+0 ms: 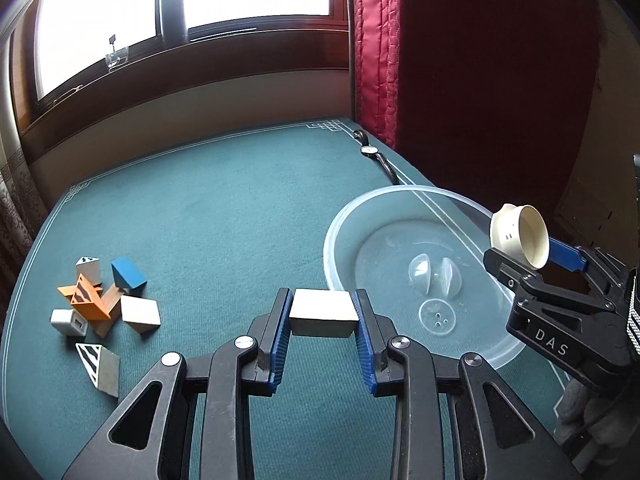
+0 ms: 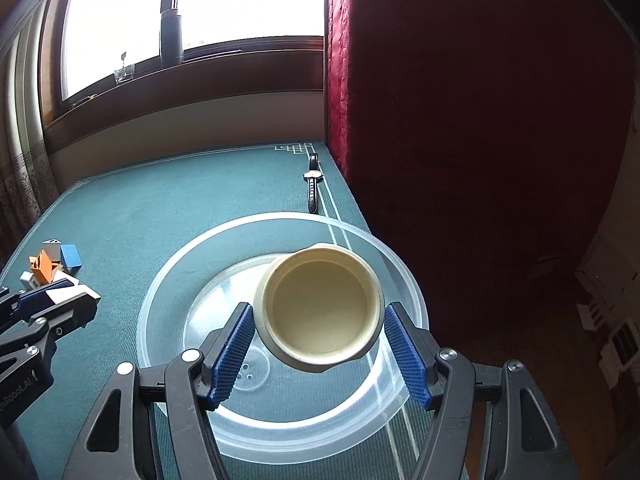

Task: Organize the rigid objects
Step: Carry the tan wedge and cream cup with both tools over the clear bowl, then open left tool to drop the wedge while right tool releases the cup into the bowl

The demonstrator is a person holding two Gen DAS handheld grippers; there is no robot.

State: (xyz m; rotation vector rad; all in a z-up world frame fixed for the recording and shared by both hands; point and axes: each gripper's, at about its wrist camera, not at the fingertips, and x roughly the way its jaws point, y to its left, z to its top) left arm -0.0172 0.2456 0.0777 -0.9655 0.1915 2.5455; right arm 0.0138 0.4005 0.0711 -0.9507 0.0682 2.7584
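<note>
Between my left gripper's (image 1: 323, 316) blue pads sits a white block (image 1: 323, 312), pinched on two opposite flat faces and held clear of the green cloth (image 1: 220, 208), just left of the clear bowl (image 1: 440, 196). It looks stiff and light, with hard smooth sides, so I judge the ribbed pads hold it well on those faces; a corner grip would let it twist.

My right gripper (image 2: 318, 340) clamps a cream cup (image 2: 320, 308) by its sides, tipped over the bowl. The cup seems thin-walled and light but rigid; squeezing the rim harder could make it pop out.

Far left on the cloth lies a heap of blocks (image 1: 100, 300), well apart from the bowl. A watch (image 1: 368, 150) lies beyond the bowl's far rim. Inside the bowl I see small clear pieces (image 1: 434, 276). Nothing blocks the way in, save that both grippers crowd one bowl.
</note>
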